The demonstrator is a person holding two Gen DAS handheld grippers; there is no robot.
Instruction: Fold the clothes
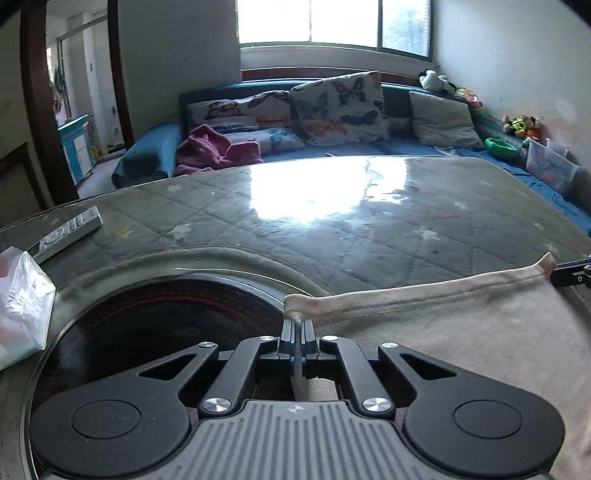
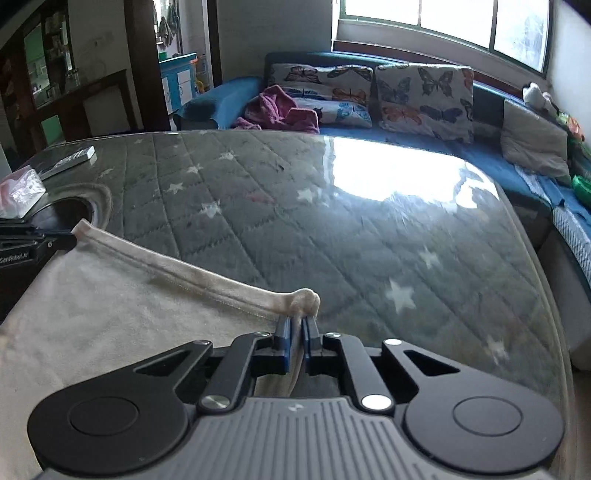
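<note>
Risk judged: hem corner could be pulled out of either grip if tension is applied unevenly; slack cloth could be dragged across black round inset [image 1: 155,317] or bunched.

Left gripper [image 1: 297,328] clamped on left corner of beige garment [image 1: 461,332]. Right gripper [image 2: 297,325] clamped on right corner. Hem stretched between both; body of garment draped near, over glass-topped table [image 2: 332,221]. Remote [image 1: 70,230] and plastic bag [image 1: 22,295] kept far left.

A glass-topped counter [image 1: 332,206] over grey quilted, star-printed padding fills mid-frame, mirroring glare from the window [image 1: 332,22] at the top. Behind it stands a blue sofa [image 2: 424,138] with butterfly cushions [image 2: 424,98] and a magenta blanket [image 1: 216,149]. White walls [image 1: 517,55]; a dark wooden doorway [image 1: 40,122] at left.
</note>
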